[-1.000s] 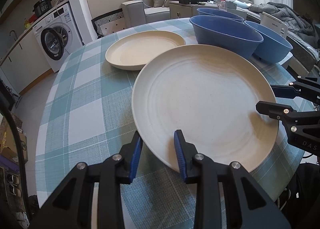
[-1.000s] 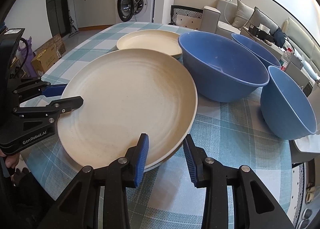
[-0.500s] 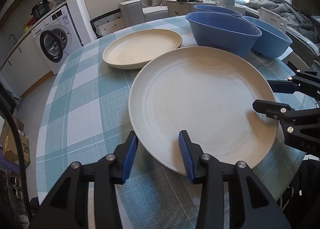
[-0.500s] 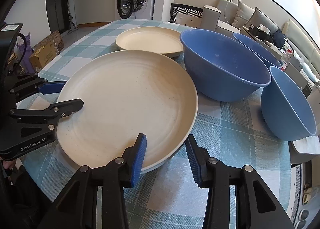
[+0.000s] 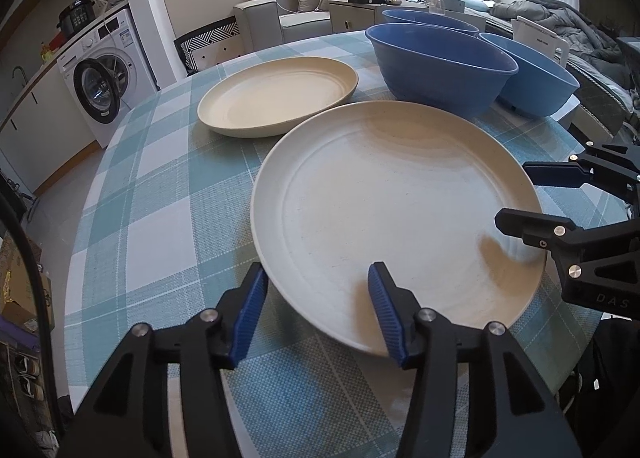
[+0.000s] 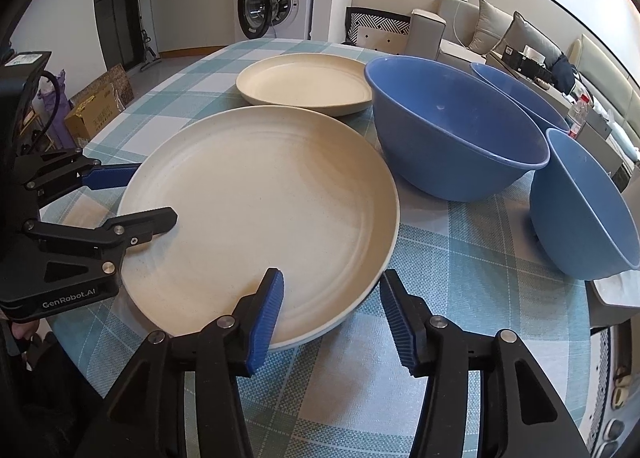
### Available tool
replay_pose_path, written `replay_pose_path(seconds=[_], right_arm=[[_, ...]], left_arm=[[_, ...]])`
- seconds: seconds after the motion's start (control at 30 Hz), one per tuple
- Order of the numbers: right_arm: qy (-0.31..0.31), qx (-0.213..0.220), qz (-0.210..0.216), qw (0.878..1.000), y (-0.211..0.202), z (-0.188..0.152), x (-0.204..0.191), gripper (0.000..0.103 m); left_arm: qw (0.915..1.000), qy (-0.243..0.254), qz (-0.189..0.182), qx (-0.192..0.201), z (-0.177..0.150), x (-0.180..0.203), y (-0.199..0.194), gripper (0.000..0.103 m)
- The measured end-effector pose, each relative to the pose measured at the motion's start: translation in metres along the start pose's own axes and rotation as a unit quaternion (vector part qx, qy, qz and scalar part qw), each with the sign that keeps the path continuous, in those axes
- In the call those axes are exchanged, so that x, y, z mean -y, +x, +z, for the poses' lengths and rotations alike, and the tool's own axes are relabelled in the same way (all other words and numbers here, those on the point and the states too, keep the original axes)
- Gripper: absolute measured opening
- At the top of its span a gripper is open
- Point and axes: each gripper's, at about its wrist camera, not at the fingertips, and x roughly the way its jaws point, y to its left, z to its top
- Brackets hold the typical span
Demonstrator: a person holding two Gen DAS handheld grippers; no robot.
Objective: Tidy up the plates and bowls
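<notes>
Large plate (image 5: 396, 214): cream, round, so no long axis; lies flat, open side up, at the near edge of the tabletop (image 5: 160, 194), its near rim reaching almost to that edge.
Small plate (image 5: 276, 96): cream, flat, open side up; sits farther in from the near edge, just beyond the large plate's far-left rim; whether the two rims touch I cannot tell.
Big bowl (image 6: 452, 130): blue, upright, mouth up; stands just beside the large plate's far-right rim and close beside the small plate.
Second bowl (image 6: 516, 92): blue, behind the big one, toward the far edge, mostly hidden by it.
Third bowl (image 6: 584, 206): blue, tipped so its mouth faces toward the big bowl; at the right edge of the tabletop, close against the big bowl's rim.
Left gripper (image 5: 316, 310): angled steeply down at the large plate's near-left rim; jaws opening, about half wide, the rim between them, one blue pad above the plate's inside, the other outside over the cloth; pads off the plate.
Right gripper (image 6: 330, 316): angled steeply down at the plate's near-right rim; jaws opening, about half wide, straddling the rim in the same way, pads clear of it.
Tablecloth (image 6: 460, 278): teal and white check, covers the round top.
</notes>
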Motion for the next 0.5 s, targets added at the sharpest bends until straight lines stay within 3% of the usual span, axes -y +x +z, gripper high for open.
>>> replay_pose_path(seconds=[0.33,0.4,0.5], right_arm=[[0.018,0.029,0.017,0.999,-0.010,0.001,0.008,0.072],[0.026,0.047,0.027,0.998,-0.016,0.003,0.011,0.081],[0.034,0.072,0.040,0.996,-0.025,0.006,0.015,0.084]], left_arm=[[0.9999,-0.012,-0.006,0.006,0.002,-0.005,-0.003,0.061],[0.9997,-0.018,-0.012,0.012,0.002,-0.007,-0.006,0.072],[0.9993,-0.026,-0.016,0.023,0.003,-0.010,-0.010,0.079]])
